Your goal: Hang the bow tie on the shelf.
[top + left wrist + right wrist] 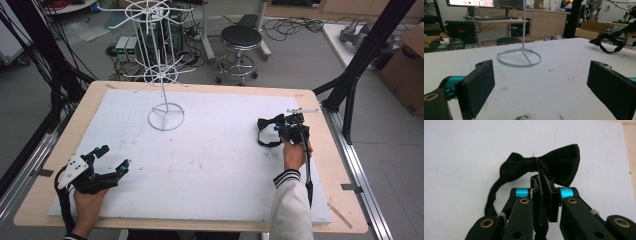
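Black bow tie (544, 165), unlabelled.

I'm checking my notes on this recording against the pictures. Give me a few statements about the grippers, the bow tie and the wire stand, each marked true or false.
1. The right gripper is shut on the black bow tie. True.
2. The left gripper holds the white wire stand. False: its jaws stand wide open with nothing between them, and the stand is farther up the table.
3. The wire stand is upright on its ring base. True.
4. The bow tie hangs from an arm of the stand. False: it is at the right gripper, over the right side of the white mat, apart from the stand.
5. Both grippers are over the white mat. True.
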`<state>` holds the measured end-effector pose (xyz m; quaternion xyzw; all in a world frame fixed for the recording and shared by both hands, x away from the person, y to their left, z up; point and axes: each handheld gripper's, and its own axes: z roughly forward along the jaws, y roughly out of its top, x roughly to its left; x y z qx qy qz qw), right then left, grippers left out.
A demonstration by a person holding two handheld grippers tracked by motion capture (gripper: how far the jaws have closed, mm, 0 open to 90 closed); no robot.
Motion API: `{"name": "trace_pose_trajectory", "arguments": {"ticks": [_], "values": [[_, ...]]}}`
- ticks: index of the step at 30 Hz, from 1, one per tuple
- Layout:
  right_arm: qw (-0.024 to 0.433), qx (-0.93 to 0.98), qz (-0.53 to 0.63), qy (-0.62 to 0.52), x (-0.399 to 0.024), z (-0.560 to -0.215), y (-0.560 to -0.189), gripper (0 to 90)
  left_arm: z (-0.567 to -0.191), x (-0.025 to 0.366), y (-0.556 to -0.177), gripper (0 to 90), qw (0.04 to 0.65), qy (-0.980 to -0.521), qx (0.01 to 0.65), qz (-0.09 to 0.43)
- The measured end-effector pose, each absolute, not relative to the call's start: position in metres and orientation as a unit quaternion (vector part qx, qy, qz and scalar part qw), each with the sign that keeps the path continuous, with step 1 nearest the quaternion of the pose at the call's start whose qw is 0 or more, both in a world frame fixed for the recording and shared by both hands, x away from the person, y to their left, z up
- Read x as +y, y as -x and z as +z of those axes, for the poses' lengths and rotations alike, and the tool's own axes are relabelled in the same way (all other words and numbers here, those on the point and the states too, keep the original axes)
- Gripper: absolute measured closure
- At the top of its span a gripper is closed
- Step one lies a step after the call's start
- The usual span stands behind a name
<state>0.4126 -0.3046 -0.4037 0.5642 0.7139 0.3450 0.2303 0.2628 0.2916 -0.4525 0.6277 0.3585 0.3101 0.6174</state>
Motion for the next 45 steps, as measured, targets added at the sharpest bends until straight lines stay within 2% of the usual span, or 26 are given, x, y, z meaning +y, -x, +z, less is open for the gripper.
{"name": "trace_pose_trajectory", "arguments": {"ticks": [14,21,26,45], "values": [[0.23,0.681,0.487,-0.497,-0.305,-0.39,-0.404,86.0,-0.452,0.291,-0.262,8.0,0.616,-0.628,0.357,0.312],[0.242,0.679,0.517,-0.462,-0.299,-0.382,-0.399,86.0,-0.452,0.291,-0.262,8.0,0.616,-0.628,0.357,0.313],[0.229,0.682,0.555,-0.417,-0.292,-0.378,-0.396,85.9,-0.452,0.291,-0.262,8.1,0.616,-0.629,0.357,0.312],[0.241,0.677,0.598,-0.355,-0.254,-0.349,-0.39,86.1,-0.453,0.292,-0.263,8.1,0.62,-0.626,0.357,0.31]]}}
